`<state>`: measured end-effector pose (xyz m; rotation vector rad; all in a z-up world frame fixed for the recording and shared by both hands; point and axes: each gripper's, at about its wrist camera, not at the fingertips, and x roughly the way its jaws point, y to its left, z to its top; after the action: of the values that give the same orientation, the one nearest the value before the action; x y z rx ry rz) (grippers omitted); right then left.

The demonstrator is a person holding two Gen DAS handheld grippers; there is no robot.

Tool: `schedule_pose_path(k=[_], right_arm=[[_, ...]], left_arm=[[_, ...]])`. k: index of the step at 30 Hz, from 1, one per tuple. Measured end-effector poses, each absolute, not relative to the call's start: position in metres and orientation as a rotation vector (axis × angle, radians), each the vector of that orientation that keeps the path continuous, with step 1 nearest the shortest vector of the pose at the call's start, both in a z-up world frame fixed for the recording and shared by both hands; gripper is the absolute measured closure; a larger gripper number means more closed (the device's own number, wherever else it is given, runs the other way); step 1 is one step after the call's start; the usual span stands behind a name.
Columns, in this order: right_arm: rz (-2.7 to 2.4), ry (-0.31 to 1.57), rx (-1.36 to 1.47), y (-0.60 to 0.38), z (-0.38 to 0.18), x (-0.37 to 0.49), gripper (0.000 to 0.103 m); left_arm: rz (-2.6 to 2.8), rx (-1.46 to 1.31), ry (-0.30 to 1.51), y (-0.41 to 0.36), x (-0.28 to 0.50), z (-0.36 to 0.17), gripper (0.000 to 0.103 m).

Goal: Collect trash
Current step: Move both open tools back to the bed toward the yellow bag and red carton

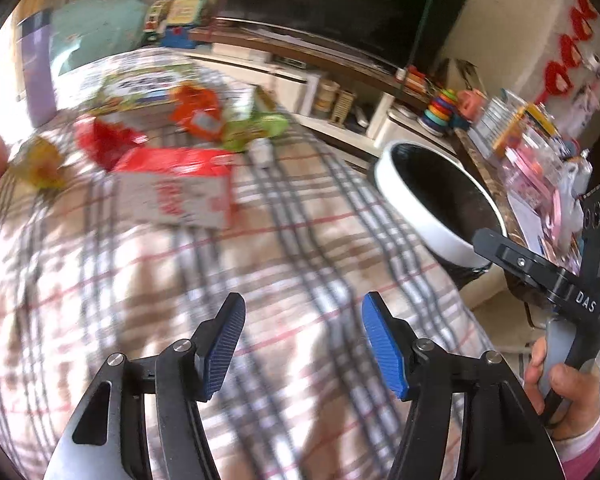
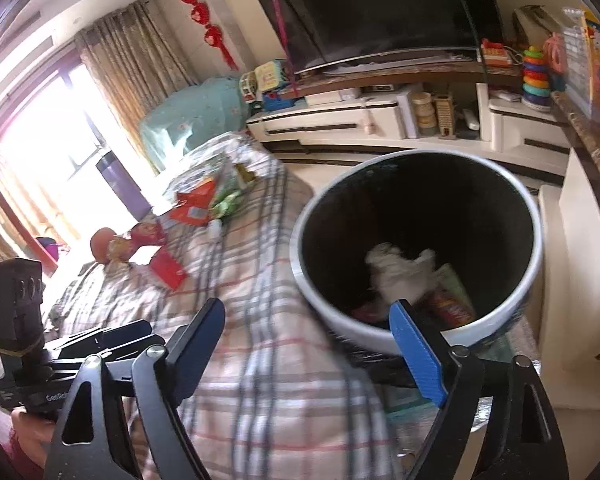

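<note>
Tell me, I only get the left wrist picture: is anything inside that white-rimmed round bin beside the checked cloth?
Observer: Yes. The white-rimmed round bin holds a crumpled white paper wad.
Operator: Anything else in there?
Observer: A colourful flat wrapper lies beside the wad.
Operator: Is the other tool holding something?
Observer: No, the right gripper is open, fingers empty, at the bin's near rim.

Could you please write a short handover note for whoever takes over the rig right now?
Left claw: open, empty, above the plaid-covered table.
Right claw: open, empty, near the white-rimmed black round bin.
Done: crumpled white paper and some wrappers lie in the bin.
Left: red-and-white carton, red packet, orange packet, green packet, yellow wrapper are on the table.
</note>
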<state>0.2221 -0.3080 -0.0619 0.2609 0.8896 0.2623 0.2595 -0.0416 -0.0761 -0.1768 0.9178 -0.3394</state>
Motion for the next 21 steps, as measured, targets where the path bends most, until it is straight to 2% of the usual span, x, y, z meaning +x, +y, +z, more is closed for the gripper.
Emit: schedule_pose_path(k=[9, 21], right_arm=[[0.373, 0.899, 0.247, -0.256, -0.069, 0.221, 0.013], [0.477, 0.872, 0.141, -0.193, -0.075, 0.223, 0.012]], left_arm=[[-0.242, -0.242, 0.914, 0.015, 0.229, -0.075, 0.043], [-0.161, -0.312, 0.924, 0.06, 0.225, -0.076, 0.043]])
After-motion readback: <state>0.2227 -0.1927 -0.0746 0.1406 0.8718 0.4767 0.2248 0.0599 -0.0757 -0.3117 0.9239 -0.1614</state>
